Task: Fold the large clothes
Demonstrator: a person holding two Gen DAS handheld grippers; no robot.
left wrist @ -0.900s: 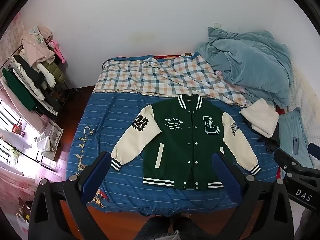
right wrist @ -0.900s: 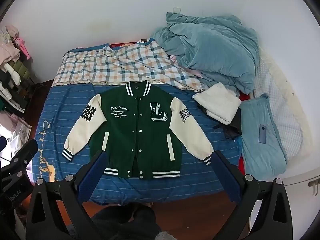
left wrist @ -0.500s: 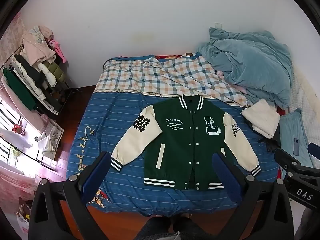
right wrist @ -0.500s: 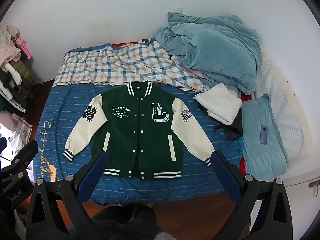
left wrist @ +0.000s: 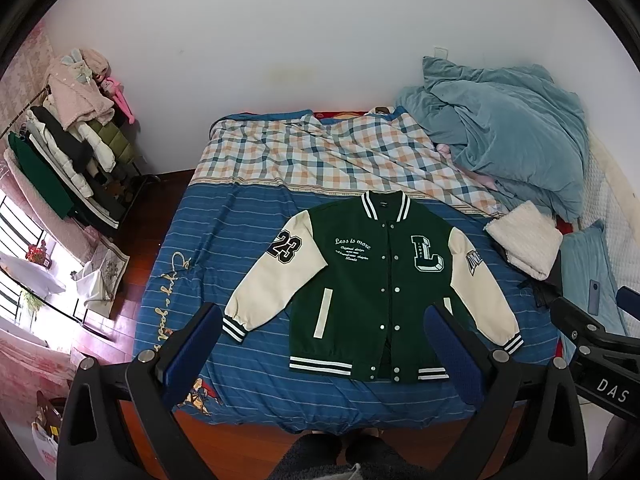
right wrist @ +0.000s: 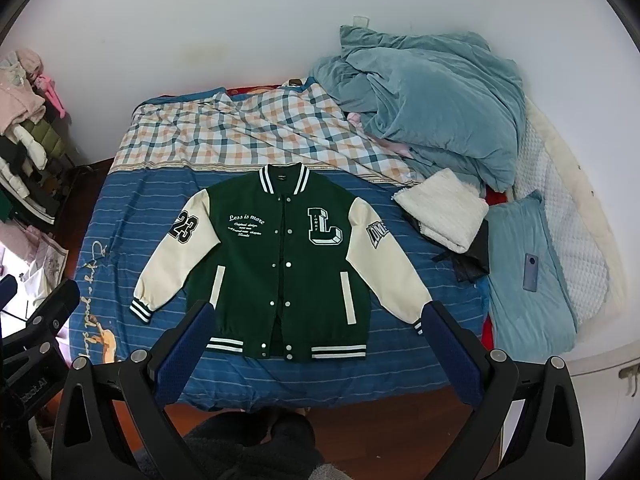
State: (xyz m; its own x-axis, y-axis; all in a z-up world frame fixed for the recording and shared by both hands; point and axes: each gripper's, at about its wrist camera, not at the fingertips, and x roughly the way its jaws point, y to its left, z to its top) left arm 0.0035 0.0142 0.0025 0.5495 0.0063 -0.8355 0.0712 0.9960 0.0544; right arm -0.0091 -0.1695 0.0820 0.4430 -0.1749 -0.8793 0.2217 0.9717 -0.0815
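A blue striped bed (left wrist: 248,264) against a white wall carries a green varsity jacket (left wrist: 376,292), spread flat and snapped shut at frame centre. The left gripper (left wrist: 324,344) and right gripper (right wrist: 320,340) hang above the bed's near edge, fingers spread wide, holding nothing. A blue quilt (right wrist: 432,104) heaps upper right; a clothes rack (left wrist: 60,152) stands far left.
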